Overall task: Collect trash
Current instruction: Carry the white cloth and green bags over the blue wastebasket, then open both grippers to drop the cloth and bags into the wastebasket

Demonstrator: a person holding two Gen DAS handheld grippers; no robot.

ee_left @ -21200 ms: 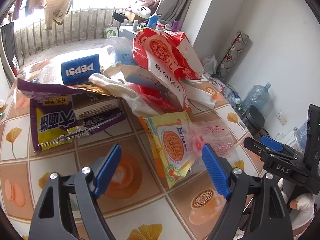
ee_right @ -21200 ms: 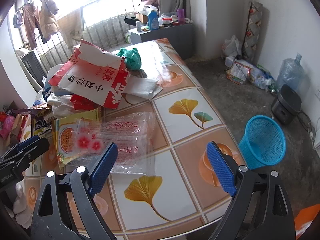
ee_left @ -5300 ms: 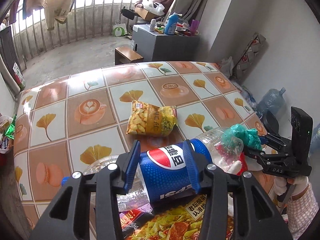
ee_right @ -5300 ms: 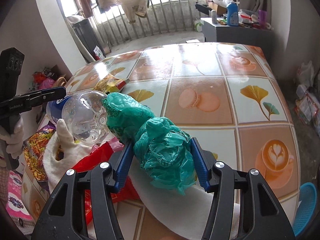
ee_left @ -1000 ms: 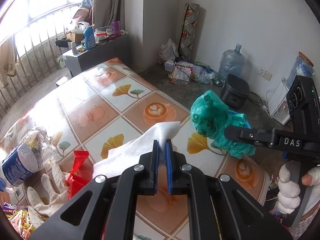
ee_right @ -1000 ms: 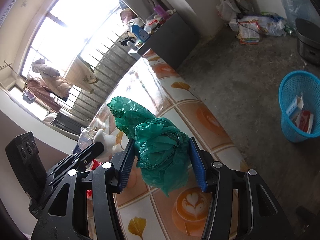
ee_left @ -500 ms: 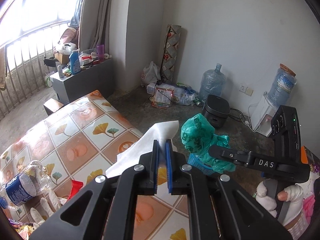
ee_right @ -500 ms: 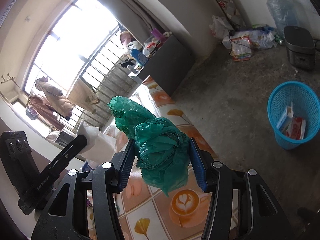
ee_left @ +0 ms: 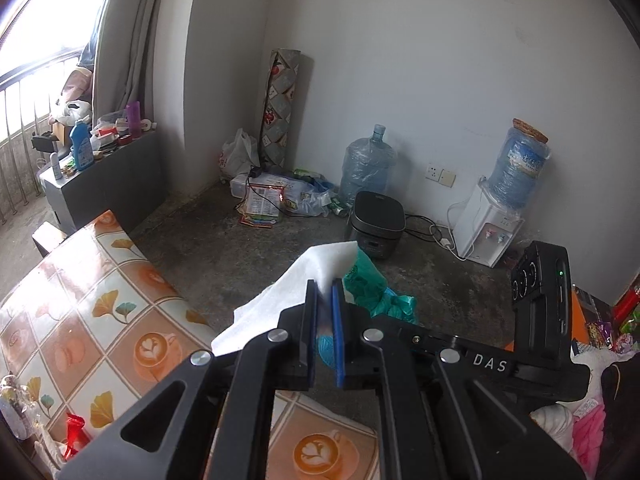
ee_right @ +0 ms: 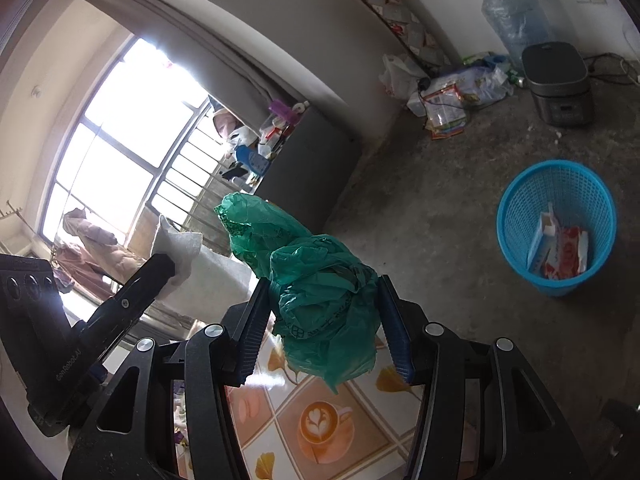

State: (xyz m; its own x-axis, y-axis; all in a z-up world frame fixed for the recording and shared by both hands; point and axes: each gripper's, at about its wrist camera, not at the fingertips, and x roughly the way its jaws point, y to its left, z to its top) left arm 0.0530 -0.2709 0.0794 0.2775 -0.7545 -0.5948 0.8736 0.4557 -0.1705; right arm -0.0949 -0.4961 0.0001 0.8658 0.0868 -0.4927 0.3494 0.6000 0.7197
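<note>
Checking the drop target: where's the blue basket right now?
Right wrist view, right side: blue basket stands on the concrete floor, below the black cooker, holding some packaging.

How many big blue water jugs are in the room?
2: one large blue water jug stands on the floor against the wall; another blue jug sits atop the white dispenser. Others may be hidden.

A crumpled green plastic bag (ee_right: 320, 292) hung bunched above the tiled table's edge. A white foam sheet (ee_left: 288, 300) drooped beside it. The blue mesh plastic basket (ee_right: 516, 216) on the floor held cartons.
</note>
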